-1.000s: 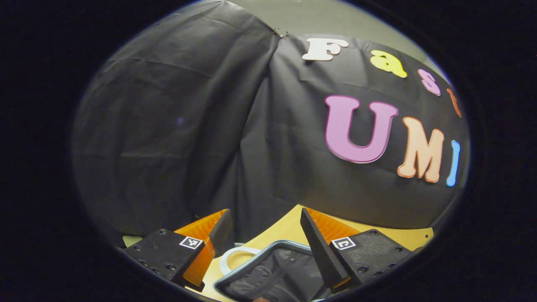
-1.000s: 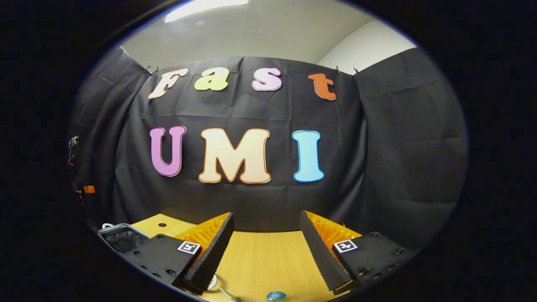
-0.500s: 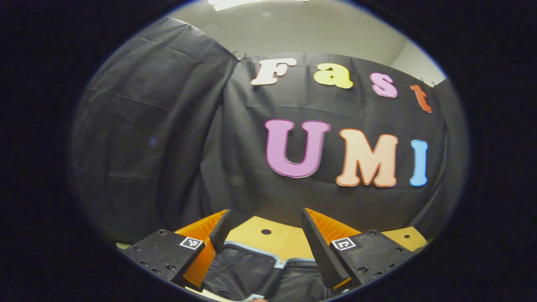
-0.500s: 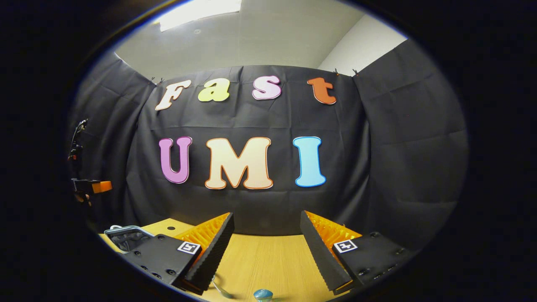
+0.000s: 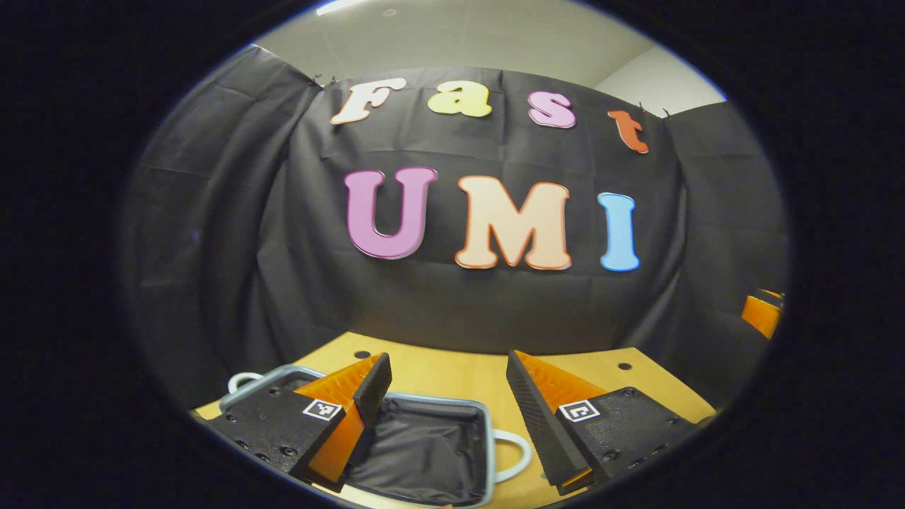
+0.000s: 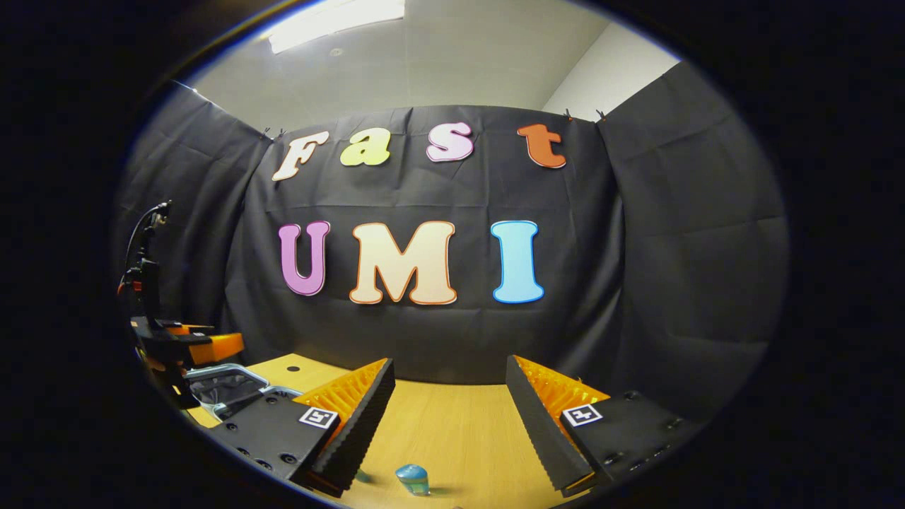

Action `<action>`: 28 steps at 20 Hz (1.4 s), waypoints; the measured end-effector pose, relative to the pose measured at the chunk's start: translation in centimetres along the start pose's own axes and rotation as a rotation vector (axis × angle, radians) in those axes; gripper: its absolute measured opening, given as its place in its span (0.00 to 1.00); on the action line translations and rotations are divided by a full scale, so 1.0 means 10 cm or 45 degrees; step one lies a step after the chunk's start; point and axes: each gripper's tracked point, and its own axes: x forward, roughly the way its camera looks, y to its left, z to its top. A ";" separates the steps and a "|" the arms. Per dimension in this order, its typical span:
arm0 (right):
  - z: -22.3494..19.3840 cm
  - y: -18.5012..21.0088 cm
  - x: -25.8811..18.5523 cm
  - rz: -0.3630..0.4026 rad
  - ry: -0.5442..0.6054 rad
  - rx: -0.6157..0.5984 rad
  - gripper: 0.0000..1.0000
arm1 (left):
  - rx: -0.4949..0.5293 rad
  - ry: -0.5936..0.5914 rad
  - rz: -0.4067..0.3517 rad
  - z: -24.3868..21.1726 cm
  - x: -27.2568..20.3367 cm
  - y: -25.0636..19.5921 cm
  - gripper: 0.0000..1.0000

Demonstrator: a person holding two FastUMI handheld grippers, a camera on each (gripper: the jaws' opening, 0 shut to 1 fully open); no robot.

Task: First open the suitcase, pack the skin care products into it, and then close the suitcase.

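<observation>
Left gripper view shows my left gripper point(image 5: 447, 396) wide over the open suitcase point(image 5: 424, 445) at lower centre; dipping carelessly, I could snag its lining.

In the left gripper view, the open suitcase point(image 5: 431, 445) is cut off along the lower edge and its left part is hidden behind the left gripper's point(image 5: 449, 417) own finger and mount, so what lies in its dark lining cannot be told. In the right gripper view the suitcase point(image 6: 230, 387) shows as a corner behind the right gripper's point(image 6: 449, 417) mount, and the small blue-capped item point(image 6: 413, 478) on the table point(image 6: 452, 431) is too small to identify
</observation>
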 end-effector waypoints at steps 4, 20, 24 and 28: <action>-0.10 -0.22 -0.14 -0.002 0.041 -0.019 0.99 | -0.008 0.089 -0.078 -0.45 0.02 -0.57 0.93; -0.51 -0.51 -0.30 -0.037 0.169 -0.012 0.99 | -0.030 0.445 -0.205 -1.99 0.10 -1.31 0.95; -0.57 -0.27 -0.25 0.007 0.191 -0.032 0.99 | -0.030 0.437 -0.238 -1.94 0.09 -1.33 0.92; -0.61 -0.10 -0.21 0.040 0.197 -0.052 1.00 | -0.059 0.537 -0.283 -2.24 -0.04 -1.43 0.92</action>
